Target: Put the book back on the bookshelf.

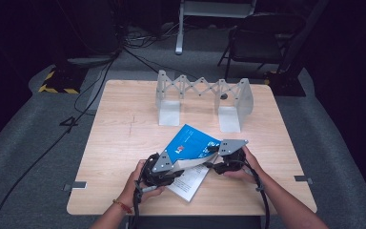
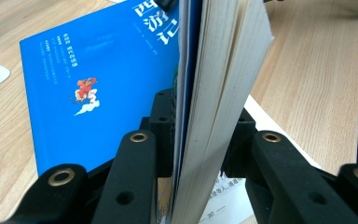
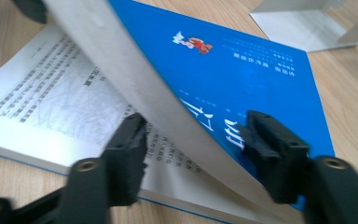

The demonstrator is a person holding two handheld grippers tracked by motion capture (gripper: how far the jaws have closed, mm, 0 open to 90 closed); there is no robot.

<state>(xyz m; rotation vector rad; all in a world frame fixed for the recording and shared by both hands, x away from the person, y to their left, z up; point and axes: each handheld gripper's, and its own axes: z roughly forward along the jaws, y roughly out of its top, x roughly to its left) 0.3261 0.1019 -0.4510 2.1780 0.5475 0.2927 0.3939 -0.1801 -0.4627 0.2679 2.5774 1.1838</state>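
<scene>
Wooden bench (image 1: 124,143): book (image 1: 190,143) lies before the rack (image 1: 205,95), half opened. My left tool (image 1: 171,168) pinches the lifted pages; my right tool (image 1: 213,160) straddles them, not gripping. Turning remains.

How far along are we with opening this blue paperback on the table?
Done: the blue-covered paperback book is partly open, its front cover and a stack of pages lifted off a printed page. In hand: the left gripper clamps that lifted stack; the right gripper straddles its edge, pads not yet clearly pressing. Left: finishing the opening. The folding metal book rack behind holds nothing.
</scene>
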